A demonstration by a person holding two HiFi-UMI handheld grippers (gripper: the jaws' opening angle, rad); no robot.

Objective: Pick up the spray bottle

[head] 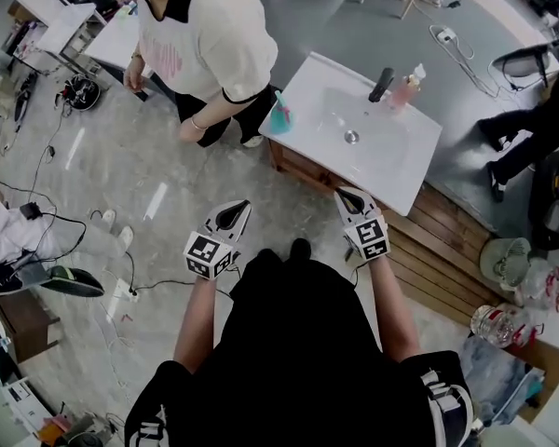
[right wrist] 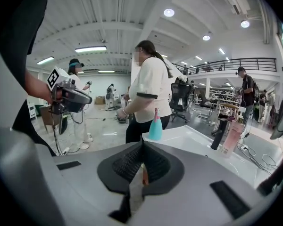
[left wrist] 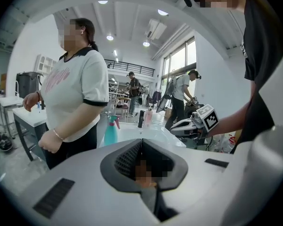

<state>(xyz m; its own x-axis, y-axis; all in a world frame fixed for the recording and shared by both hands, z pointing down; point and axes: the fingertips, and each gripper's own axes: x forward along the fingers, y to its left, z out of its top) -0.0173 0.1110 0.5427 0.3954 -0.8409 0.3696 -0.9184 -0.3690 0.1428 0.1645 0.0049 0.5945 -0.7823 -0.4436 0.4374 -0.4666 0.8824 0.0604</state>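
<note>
**A:** Item one, closest in: the wearer's black top (head: 298,343), both forearms held out in front. What's on the left?

**B:** Left gripper (head: 233,210): jaws pressed together, nothing between them. Next along, right gripper (head: 349,196): likewise closed up and empty, its nose near the front edge of the white basin (head: 391,170).

**A:** And the spray bottle?

**B:** Spray bottle (head: 280,116): teal, upright on the basin's left corner, just beside a bystander (head: 205,35) in a white shirt. Neither gripper touches it, and it stands well apart from both. Further right on the basin are a black tap (head: 381,84) and a pink bottle (head: 405,89).

**A:** How would you go about the pick?

**B:** My reckoning:
- Part one gripper's jaws before closing in.
- Come level at the bottle's body rather than its thin neck.
- Keep clear of the bystander's leg.
- Close squarely, so the bottle doesn't tip off the corner.

The right gripper looks to have the plainer line to it, though that's a guess.
</note>
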